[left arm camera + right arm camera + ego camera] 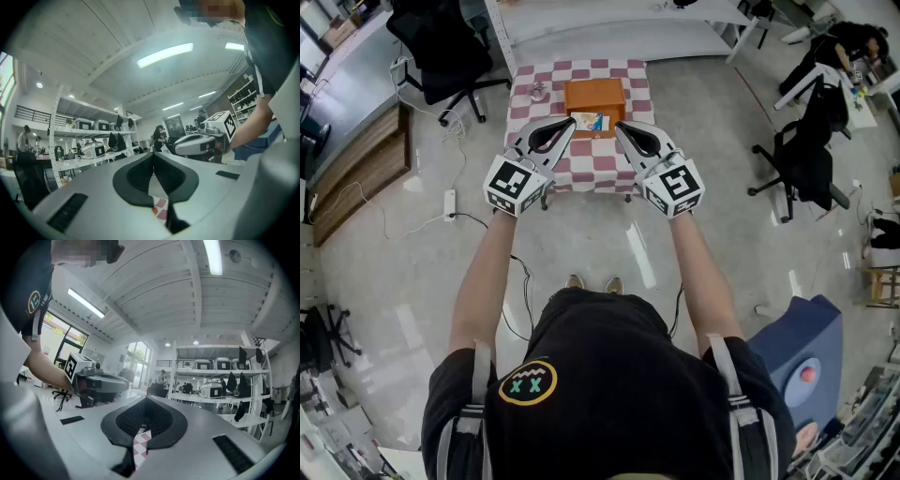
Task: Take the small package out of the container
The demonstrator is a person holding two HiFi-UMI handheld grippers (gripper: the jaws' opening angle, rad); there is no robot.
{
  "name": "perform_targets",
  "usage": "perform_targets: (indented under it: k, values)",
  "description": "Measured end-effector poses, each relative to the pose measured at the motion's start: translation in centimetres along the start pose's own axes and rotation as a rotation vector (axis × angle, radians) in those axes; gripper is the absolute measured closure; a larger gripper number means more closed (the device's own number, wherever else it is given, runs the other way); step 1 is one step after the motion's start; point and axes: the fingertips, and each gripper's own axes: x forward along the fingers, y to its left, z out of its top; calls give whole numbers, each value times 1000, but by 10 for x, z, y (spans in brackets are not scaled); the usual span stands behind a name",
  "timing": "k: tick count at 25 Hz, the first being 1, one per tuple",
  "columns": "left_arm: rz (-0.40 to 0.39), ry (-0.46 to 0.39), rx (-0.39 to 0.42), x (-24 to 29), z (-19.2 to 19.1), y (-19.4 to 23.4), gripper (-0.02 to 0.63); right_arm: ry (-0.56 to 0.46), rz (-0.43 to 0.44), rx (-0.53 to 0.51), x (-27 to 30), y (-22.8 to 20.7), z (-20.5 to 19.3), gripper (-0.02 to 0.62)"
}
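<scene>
Over the near edge of the checkered table (614, 169), the left gripper (562, 129) and right gripper (626, 133) hung side by side, each with its jaws closed together and nothing held (only cloth showed through the gap behind the tips). Below them, the small package (591, 122) lay at the near side of the orange container (594, 94); whether inside it or against it was unclear.

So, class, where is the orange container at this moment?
In the head view, the orange container sits on the far half of the checkered table, about mid-width, with a small metallic object to its left.
</scene>
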Motion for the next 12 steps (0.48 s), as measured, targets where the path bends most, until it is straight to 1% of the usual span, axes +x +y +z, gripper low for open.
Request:
perform_targets:
  k: [12]
  values:
    - [1, 6, -2, 3, -5, 3, 586, 9, 6, 8, 3, -2, -7, 577]
